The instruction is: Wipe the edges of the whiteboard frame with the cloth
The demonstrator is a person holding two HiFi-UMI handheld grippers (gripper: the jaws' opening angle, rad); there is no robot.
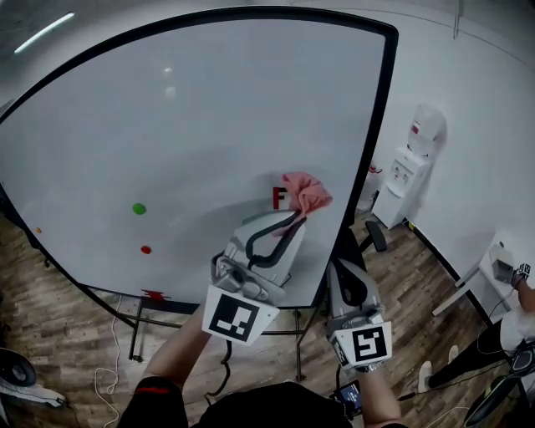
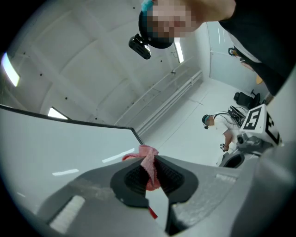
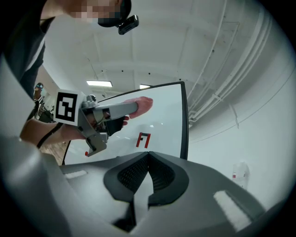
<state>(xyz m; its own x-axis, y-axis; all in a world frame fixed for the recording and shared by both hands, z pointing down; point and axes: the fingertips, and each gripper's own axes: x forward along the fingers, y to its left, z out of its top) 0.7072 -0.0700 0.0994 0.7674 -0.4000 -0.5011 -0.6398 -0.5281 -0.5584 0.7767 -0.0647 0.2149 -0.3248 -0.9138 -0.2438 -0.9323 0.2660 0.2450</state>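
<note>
The whiteboard (image 1: pixel 167 109) runs off the head view's left side, so its left frame edge goes unseen. The cloth (image 1: pixel 305 192) covers part of the red mark (image 1: pixel 277 199) near the board's right edge, and its lower end disappears between the left gripper (image 2: pixel 154 163)'s closed jaws. The green dot (image 1: pixel 139 209) is too small to identify.

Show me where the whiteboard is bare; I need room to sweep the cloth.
Bare: the whiteboard surface above the pink cloth, up to the black frame. Crowded: the red F-shaped mark beside the cloth; green dot, red dot lower left.
</note>
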